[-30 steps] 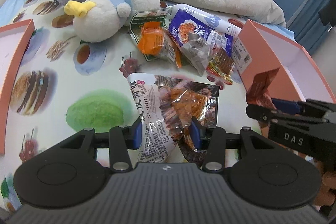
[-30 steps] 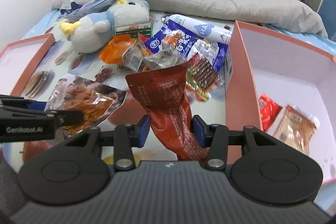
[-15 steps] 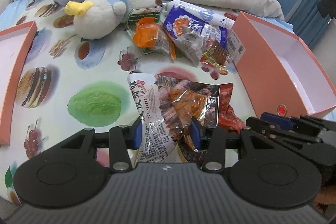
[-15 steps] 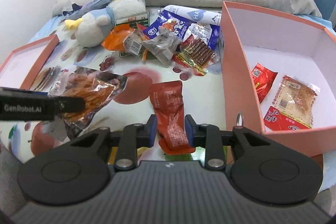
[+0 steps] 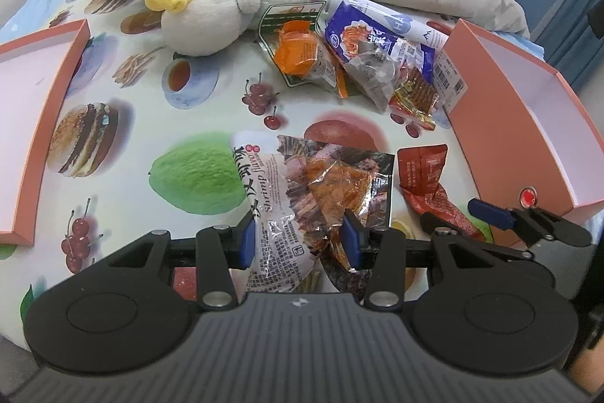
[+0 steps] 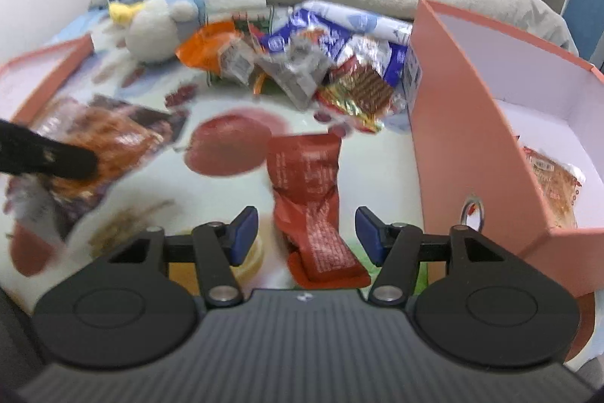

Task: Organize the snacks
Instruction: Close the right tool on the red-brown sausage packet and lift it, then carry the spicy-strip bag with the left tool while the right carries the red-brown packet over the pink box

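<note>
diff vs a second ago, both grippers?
The right gripper lowered the red foil snack packet onto the printed bedsheet beside the pink box and let go; its jaws are opening. The left gripper stays clamped on the shrimp-flavour snack bag.

Between my left gripper's (image 5: 298, 244) smooth blue plastic pads sits a crinkly, glossy film shrimp snack bag (image 5: 302, 199), part clear, part printed. My right gripper (image 6: 306, 233) is matt black ribbed plastic with shiny metal pivot pins; its jaws are opening around a matt, creased red foil packet (image 6: 309, 199) lying untouched between them. To my right stands a matt pink cardboard box (image 6: 464, 146) with a metal eyelet. Underneath lies a smooth printed cloth sheet (image 5: 132, 123); ahead, a fuzzy plush toy (image 5: 219, 10).
</note>
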### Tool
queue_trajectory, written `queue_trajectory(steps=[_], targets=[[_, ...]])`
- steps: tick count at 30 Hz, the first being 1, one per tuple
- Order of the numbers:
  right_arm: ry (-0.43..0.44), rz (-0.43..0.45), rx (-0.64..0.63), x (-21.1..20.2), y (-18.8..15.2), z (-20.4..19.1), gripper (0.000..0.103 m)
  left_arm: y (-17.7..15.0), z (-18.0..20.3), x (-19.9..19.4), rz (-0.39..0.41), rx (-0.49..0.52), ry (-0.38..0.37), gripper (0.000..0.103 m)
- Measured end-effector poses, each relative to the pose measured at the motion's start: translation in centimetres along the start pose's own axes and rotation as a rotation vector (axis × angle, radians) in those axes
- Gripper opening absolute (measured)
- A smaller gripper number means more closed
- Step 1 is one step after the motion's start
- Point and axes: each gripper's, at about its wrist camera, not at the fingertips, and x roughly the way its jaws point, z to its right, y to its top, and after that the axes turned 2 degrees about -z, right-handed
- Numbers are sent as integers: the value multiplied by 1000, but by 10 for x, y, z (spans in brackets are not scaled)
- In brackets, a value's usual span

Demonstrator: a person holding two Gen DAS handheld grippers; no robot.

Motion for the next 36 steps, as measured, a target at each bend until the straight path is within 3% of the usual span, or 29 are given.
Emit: queue_trajectory(steps=[6, 15, 20, 36], targets=[[3, -40, 22, 12, -3, 8, 58, -1, 0, 1, -2, -17, 2, 50], [22, -101, 62, 13, -2, 16, 44, 1, 4, 1, 0, -38, -7, 50], [40, -85, 78, -2, 4, 17, 37, 5, 9, -9, 40, -54, 9, 50], [91, 20, 135, -67, 41, 31, 35, 25, 28, -38, 82, -35, -44, 50]])
